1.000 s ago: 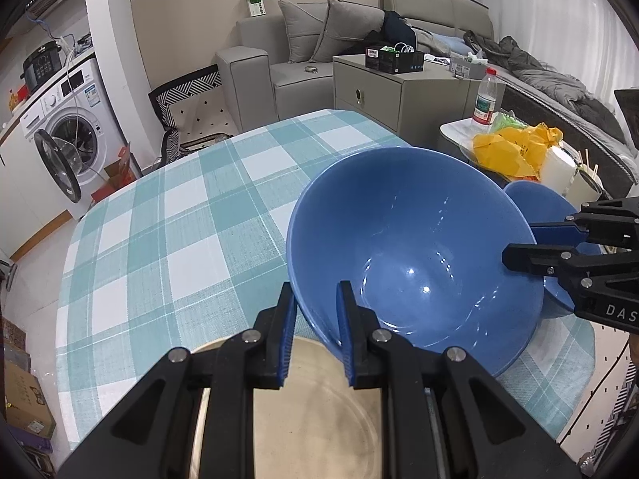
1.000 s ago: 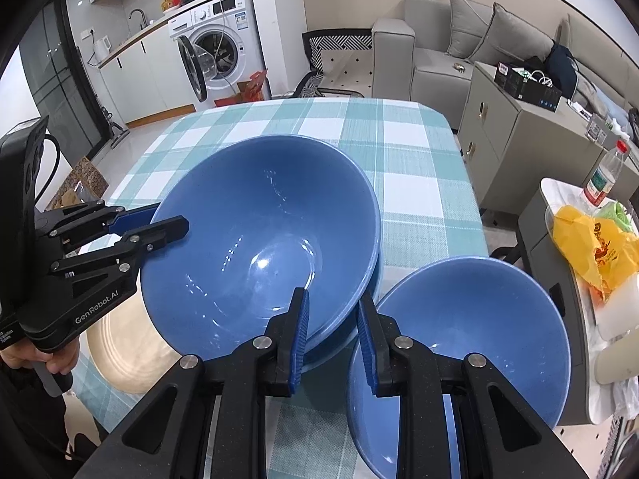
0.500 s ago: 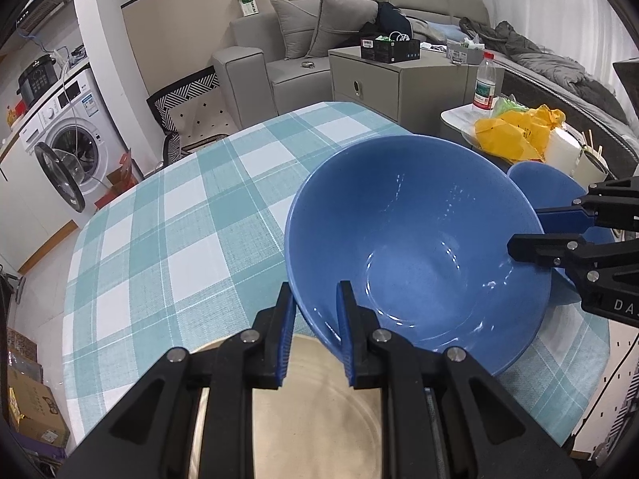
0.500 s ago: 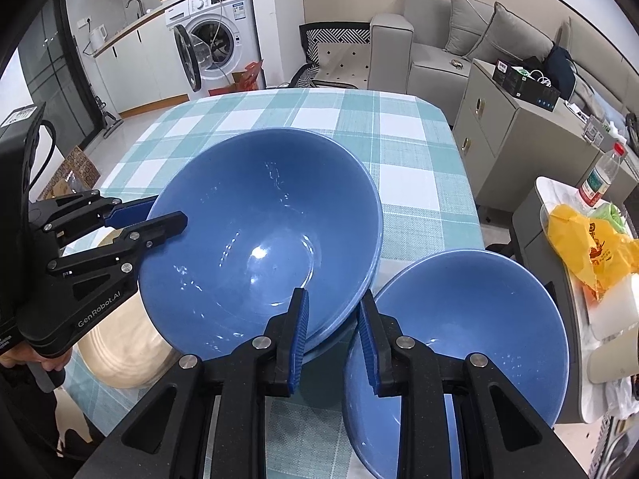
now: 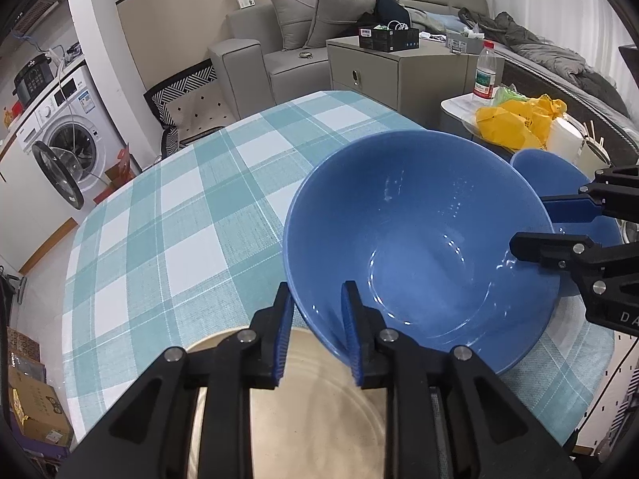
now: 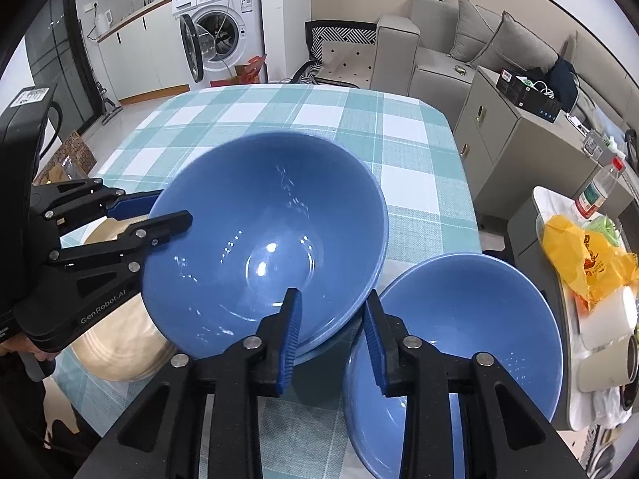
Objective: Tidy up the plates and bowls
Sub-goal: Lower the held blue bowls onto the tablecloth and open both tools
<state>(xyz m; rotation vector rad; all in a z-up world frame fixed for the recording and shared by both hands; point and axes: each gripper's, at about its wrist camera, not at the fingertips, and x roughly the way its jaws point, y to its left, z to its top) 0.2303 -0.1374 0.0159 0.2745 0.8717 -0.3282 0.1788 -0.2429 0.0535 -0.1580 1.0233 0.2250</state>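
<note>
While both sets of jaws are opening, the rim of the large blue bowl point(image 6: 263, 239) sits between the pads of the left gripper point(image 5: 315, 331) and of the right gripper point(image 6: 331, 331), neither visibly pressing it. The bowl rests nested on another blue one on the checked tabletop point(image 6: 359, 119), between a beige plate point(image 5: 311, 407) and a second blue bowl point(image 6: 471, 327).

My left gripper point(image 5: 315, 331) straddles the big blue bowl's point(image 5: 419, 239) rim at six o'clock, jaws opening. My right gripper point(image 5: 531, 227) straddles the rim at three o'clock. A tan plate point(image 5: 311, 399) lies beneath on the checked tablecloth point(image 5: 179, 219).
</note>
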